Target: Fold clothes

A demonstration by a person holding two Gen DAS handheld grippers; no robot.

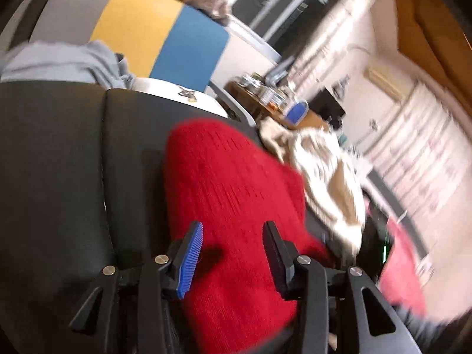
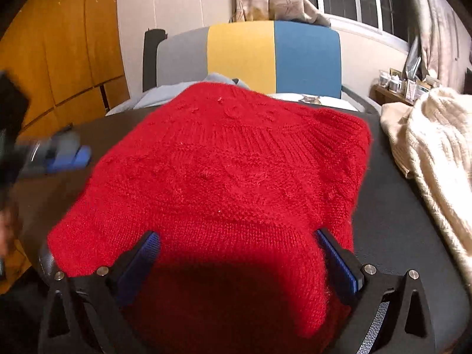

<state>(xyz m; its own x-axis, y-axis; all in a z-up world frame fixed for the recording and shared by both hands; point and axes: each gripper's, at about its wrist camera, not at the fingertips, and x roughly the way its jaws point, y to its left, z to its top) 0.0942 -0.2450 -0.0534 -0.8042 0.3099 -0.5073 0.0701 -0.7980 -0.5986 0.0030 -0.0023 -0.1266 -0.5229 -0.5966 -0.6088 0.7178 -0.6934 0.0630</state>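
Observation:
A red knitted sweater [image 2: 224,177] lies folded on a black table [image 2: 392,224]. My right gripper [image 2: 237,244] is open, its blue-padded fingers astride the sweater's near edge, just above it. In the left wrist view the sweater [image 1: 230,194] fills the middle, and my left gripper [image 1: 233,236] is open over its left part, holding nothing. The left gripper also shows blurred at the left of the right wrist view [image 2: 59,155], beside the sweater.
A cream knitted garment [image 2: 433,153] lies heaped at the table's right side. A chair with grey, yellow and blue back [image 2: 244,56] stands behind the table, with grey cloth [image 1: 65,62] on it. A shelf with jars [image 2: 395,82] is at far right.

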